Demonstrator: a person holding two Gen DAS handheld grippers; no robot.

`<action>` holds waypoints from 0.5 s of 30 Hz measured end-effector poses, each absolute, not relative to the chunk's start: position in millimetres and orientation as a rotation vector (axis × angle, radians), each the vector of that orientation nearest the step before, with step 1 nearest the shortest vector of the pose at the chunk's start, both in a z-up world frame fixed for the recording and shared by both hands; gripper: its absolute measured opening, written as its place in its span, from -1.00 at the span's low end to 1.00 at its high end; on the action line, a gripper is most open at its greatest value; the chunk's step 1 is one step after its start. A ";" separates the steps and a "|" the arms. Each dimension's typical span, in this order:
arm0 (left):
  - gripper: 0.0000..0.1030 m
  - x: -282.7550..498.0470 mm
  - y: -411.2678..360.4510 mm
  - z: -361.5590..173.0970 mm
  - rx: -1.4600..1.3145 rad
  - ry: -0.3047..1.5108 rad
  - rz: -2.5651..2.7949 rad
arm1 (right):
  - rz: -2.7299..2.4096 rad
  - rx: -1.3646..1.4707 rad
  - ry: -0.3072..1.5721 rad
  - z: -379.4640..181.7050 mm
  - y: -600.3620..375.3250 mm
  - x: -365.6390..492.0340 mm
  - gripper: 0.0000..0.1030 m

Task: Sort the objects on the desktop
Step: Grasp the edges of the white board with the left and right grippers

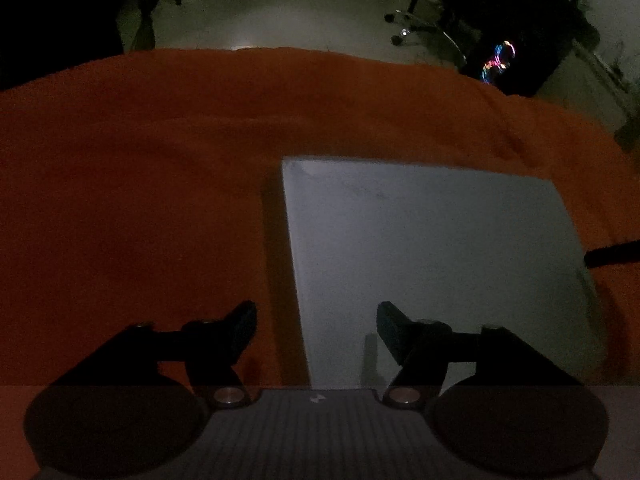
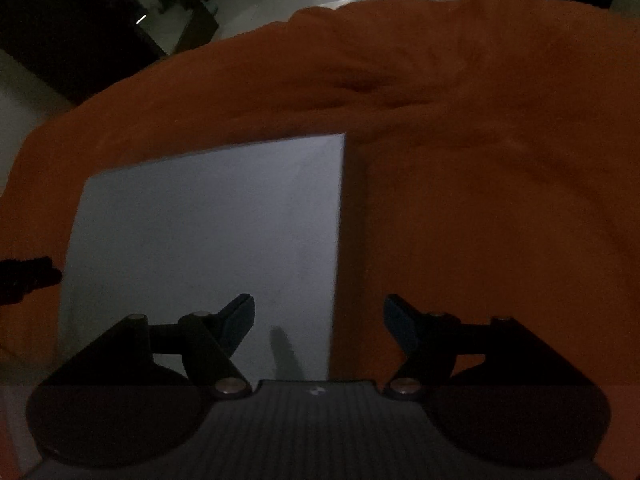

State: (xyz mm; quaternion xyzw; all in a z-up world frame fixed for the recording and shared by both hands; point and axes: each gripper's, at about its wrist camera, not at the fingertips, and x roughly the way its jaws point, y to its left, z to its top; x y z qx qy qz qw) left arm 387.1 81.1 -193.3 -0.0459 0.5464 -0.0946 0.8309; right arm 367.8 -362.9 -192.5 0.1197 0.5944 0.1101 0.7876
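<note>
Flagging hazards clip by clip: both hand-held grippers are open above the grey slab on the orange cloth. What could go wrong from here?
1. The slab looks flat and thin; the left hand-held gripper and the right hand-held gripper each straddle a side edge, so the pads may slide off rather than catch it.
2. The cloth is wrinkled and could bunch into the jaws.
3. The dim light makes edges hard to judge.

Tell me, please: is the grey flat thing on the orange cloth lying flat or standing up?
Lying flat. The grey slab shows its broad top face on the orange cloth in both wrist views.
</note>
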 end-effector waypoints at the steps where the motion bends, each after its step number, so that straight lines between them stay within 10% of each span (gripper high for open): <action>1: 0.23 389.4 82.9 -198.5 -0.121 1.165 -0.208 | 0.238 0.268 1.285 -199.0 -365.7 372.5 0.45; 15: 0.45 399.3 73.9 -226.9 -0.187 1.223 -0.224 | 0.350 0.344 1.349 -234.7 -347.9 370.8 0.82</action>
